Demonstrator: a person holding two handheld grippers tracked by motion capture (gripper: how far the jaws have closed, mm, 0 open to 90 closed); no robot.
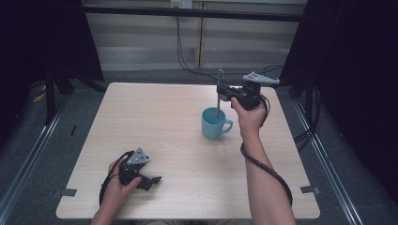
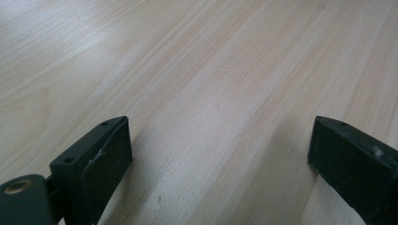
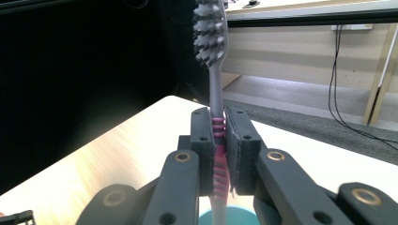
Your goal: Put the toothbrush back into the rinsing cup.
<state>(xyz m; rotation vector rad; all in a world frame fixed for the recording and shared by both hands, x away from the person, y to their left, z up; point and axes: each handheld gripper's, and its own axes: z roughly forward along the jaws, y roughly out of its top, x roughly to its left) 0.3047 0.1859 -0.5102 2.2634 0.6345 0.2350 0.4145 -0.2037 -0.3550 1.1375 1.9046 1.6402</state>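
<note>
Grey-and-pink toothbrush point(image 3: 215, 93) stands upright, bristles uppermost, over teal mug point(image 1: 214, 123); right hand-held gripper point(image 3: 218, 140) clamps its handle; left hand-held gripper point(image 2: 220, 154) jaws apart.

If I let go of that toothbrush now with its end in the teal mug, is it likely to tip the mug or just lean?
Probably just lean: the toothbrush looks thin and light, while the mug is wide and squat. Its ribbed pink grip, clamped in the right gripper, seems unlikely to slip. It looks stiff, staying straight upright.
</note>
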